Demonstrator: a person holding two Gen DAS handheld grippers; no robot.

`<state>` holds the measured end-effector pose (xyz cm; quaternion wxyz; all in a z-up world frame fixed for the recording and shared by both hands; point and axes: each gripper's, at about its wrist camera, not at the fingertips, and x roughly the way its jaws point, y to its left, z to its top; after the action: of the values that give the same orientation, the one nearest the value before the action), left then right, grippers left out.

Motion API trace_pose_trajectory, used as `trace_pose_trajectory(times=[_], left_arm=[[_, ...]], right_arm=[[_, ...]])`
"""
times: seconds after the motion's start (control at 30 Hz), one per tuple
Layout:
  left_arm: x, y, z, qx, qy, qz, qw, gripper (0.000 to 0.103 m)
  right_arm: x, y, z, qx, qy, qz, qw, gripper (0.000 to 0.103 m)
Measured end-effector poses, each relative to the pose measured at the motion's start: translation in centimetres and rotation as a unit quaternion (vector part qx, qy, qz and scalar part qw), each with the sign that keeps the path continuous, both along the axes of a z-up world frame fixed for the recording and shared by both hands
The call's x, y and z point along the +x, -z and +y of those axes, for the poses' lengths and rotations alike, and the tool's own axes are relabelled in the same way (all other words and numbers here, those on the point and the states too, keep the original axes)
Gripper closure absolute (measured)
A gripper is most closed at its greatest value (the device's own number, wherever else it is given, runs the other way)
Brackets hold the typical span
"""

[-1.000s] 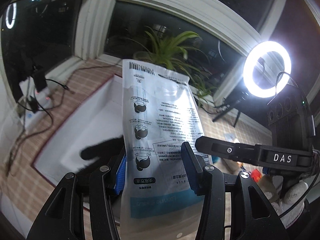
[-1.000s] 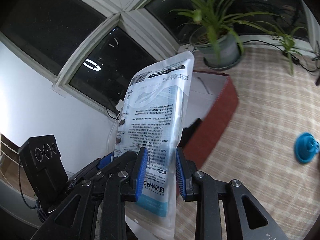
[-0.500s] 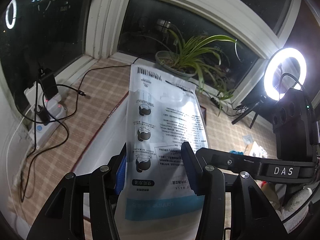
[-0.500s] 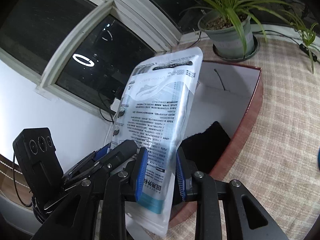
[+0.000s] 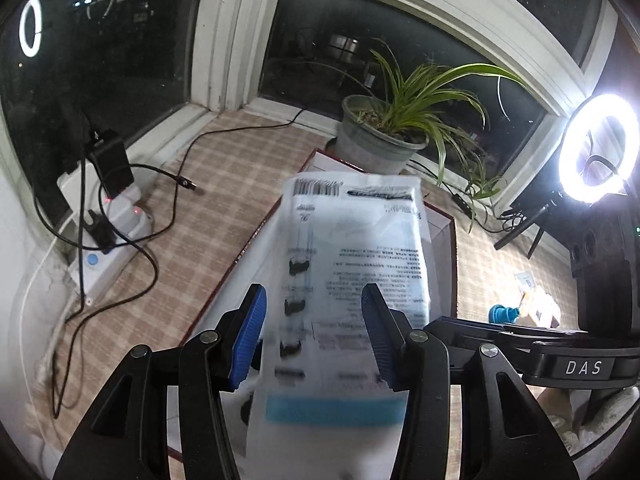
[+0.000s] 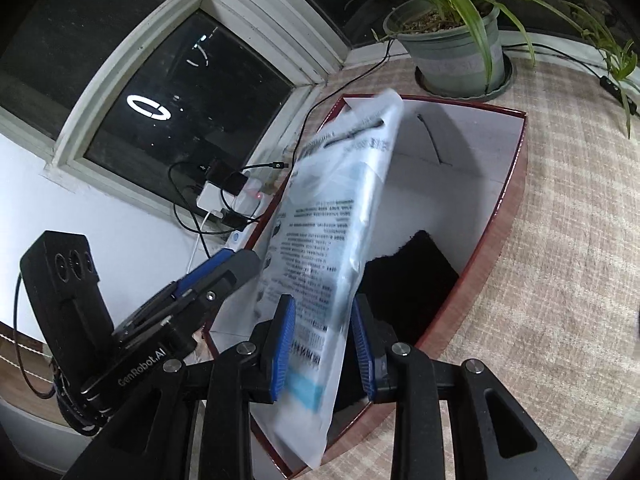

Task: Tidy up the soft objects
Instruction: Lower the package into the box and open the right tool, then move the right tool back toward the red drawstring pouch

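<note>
A white printed plastic pack of face masks [image 5: 352, 264] is blurred and tilts forward over a red-rimmed white box [image 6: 516, 184]. It stands between the fingers of both grippers. My left gripper [image 5: 316, 328] has its blue pads spread wide, clear of the pack's edges. My right gripper [image 6: 324, 336] also has its pads apart, with the pack [image 6: 336, 216] loose between them. A black soft cloth [image 6: 408, 276] lies in the box below the pack.
A potted spider plant [image 5: 384, 140] stands behind the box. A power strip with chargers and cables [image 5: 104, 216] lies to the left. A ring light [image 5: 596, 148] glows at right. A blue object [image 5: 502, 314] lies on the checked mat.
Both grippers have opened from their hold on the pack. The pack has tipped forward and down toward the box and is blurred with motion.
</note>
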<state>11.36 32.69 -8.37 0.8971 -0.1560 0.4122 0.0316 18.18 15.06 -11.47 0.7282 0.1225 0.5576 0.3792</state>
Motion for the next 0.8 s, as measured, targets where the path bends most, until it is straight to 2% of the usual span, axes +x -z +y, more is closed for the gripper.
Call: trace_pose_trajectory(times=[0.37,0.6,0.8], left_arm=[[-1.2,-0.9,-0.3,0.008,-0.001,-0.013,0.9999,0.056],[-2.8,-1.3,-1.3,0.009,-0.001,-0.021,0.9997,0.056],[-4.1,-2.0,-3.6,0.010,0.012,-0.028,0.9995,0.056]], right_arm=[[-0.9,-0.8,-0.8,-0.011,-0.005,-0.027,1.000,0.075],[-2.5,-2.3,-2.2,-0.035,-0.009,-0.068,0.997,0.074],[-4.8,-4.6,-4.2,-0.069,0.001,-0.132,0.989,0.069]])
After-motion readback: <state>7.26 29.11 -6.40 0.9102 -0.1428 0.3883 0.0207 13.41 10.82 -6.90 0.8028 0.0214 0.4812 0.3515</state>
